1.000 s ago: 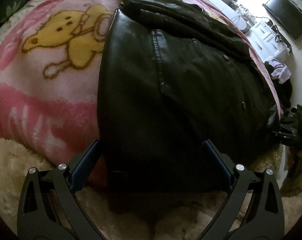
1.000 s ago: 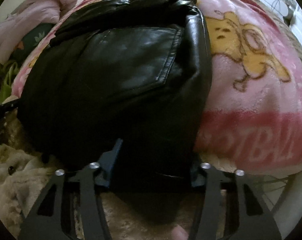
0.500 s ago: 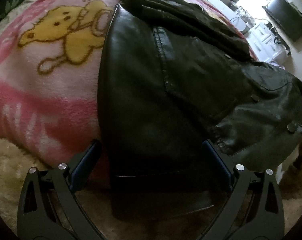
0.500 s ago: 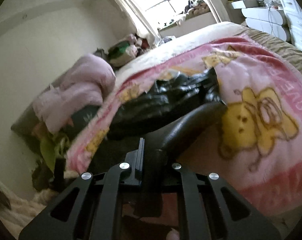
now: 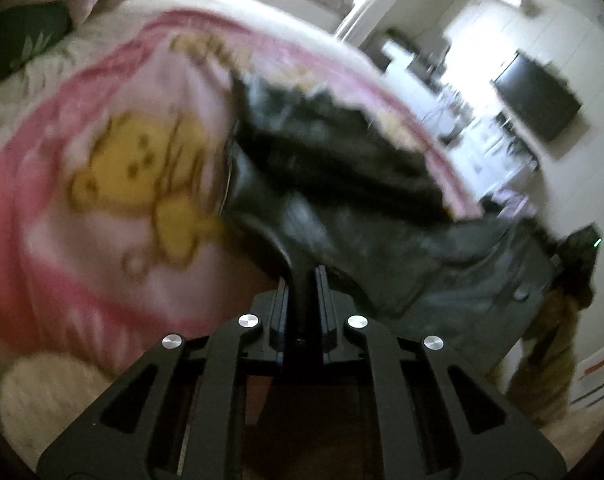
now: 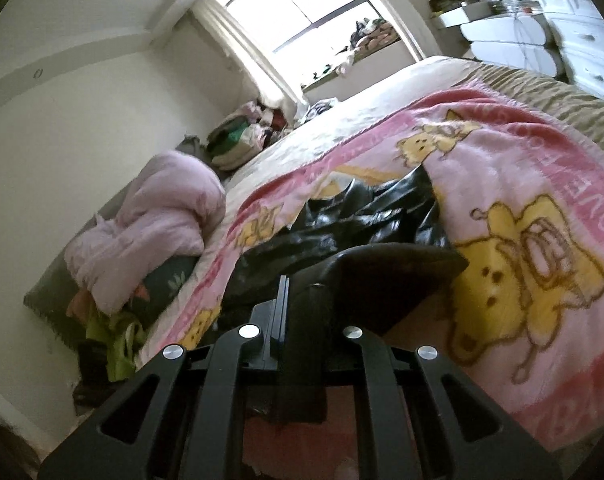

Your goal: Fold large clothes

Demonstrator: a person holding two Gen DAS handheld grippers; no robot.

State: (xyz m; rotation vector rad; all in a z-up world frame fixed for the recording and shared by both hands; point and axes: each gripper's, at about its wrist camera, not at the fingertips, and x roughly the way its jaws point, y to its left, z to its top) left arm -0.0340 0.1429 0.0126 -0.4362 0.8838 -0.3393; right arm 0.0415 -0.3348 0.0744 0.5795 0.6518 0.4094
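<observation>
Jacket: one black leather jacket [image 5: 342, 184], lying on one pink blanket [image 5: 101, 240], hem lifted at 6 o'clock.
Left gripper [image 5: 302, 280]: clamped on jacket hem.
Right gripper [image 6: 302, 300]: clamped on jacket hem.
Bears: three visible at 3 o'clock, right view.

black leather jacket [image 6: 366, 216]: glossy black
fleece blanket [image 6: 542, 184]: pink bands, pale pink field, yellow cartoon bears
bundled quilt [image 6: 157, 220]: pale lilac
gripper frames [image 5: 302, 292]: black, silver screws
</observation>
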